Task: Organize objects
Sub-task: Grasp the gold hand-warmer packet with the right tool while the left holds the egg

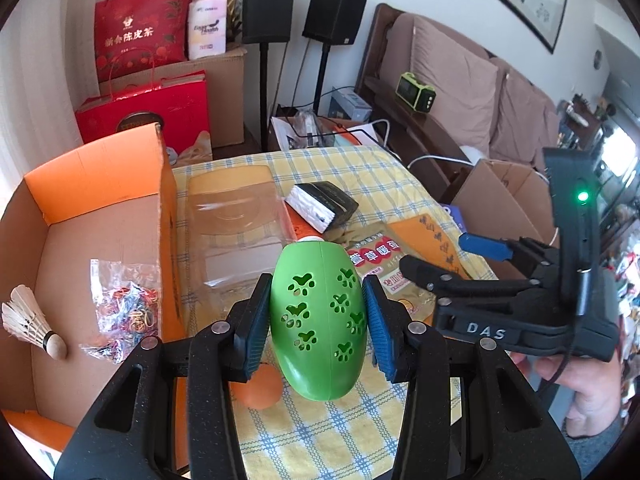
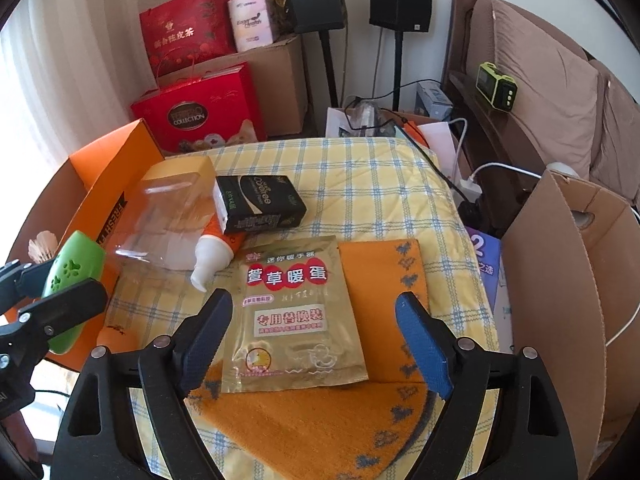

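My left gripper (image 1: 318,316) is shut on a green egg-shaped case with paw-print holes (image 1: 318,320), held above the yellow checked cloth (image 1: 360,168); the same green case (image 2: 72,272) shows at the left of the right wrist view. An orange ball (image 1: 260,390) lies below it. My right gripper (image 2: 314,332) stands open over a gold foil packet (image 2: 296,316) that lies on an orange towel (image 2: 320,428). A black tissue pack (image 2: 256,204), a white-capped orange tube (image 2: 214,254) and a clear plastic box (image 2: 164,216) lie further back.
The open cardboard box with orange flaps (image 1: 100,216) at the left holds a shuttlecock (image 1: 28,320) and a bag of rubber bands (image 1: 124,304). Another cardboard box (image 2: 560,280) stands at the right. Red gift bags (image 2: 200,108), speakers and a sofa lie beyond.
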{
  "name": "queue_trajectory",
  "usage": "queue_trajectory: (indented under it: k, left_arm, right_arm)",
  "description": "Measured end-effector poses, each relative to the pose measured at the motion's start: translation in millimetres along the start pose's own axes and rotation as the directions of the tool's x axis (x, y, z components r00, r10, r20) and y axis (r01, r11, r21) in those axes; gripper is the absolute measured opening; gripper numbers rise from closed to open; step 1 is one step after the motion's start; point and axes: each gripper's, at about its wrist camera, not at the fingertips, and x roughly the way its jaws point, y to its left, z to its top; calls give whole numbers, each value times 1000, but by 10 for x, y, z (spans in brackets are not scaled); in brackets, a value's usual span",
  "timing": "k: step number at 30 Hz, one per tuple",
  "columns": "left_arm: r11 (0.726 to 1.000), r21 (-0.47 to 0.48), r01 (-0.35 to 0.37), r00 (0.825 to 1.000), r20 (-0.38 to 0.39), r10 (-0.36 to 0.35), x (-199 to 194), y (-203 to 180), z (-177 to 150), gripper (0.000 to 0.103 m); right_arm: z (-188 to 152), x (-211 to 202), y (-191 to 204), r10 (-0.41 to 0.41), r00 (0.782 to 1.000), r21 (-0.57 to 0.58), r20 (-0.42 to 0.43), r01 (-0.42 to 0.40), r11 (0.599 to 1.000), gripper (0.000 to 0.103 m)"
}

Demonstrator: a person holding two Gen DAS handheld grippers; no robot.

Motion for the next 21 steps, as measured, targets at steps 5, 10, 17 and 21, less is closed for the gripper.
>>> queue_trajectory:
  k: [5,10,17,21]
  left_arm:
    - [1000,-19,-3,1000,8,3,-79,103,-11,42]
    - [999,-37,-7,1000,12,7,-120,189,-24,42]
    - [999,-46,-5,1000,11,5,-127,209,-38,42]
    - [999,-49,-1,1000,4,2,-98,214,-42,42]
  right_arm:
    - [18,222,86,21,998,-33,-60,-23,999,87]
    - [25,423,139,11,993,-71,-117,-19,997,88]
    - [-1,590,134,-9,986,-101,-169,-8,995,91]
    - [6,634,117,6,982,-91,-189,-23,996,91]
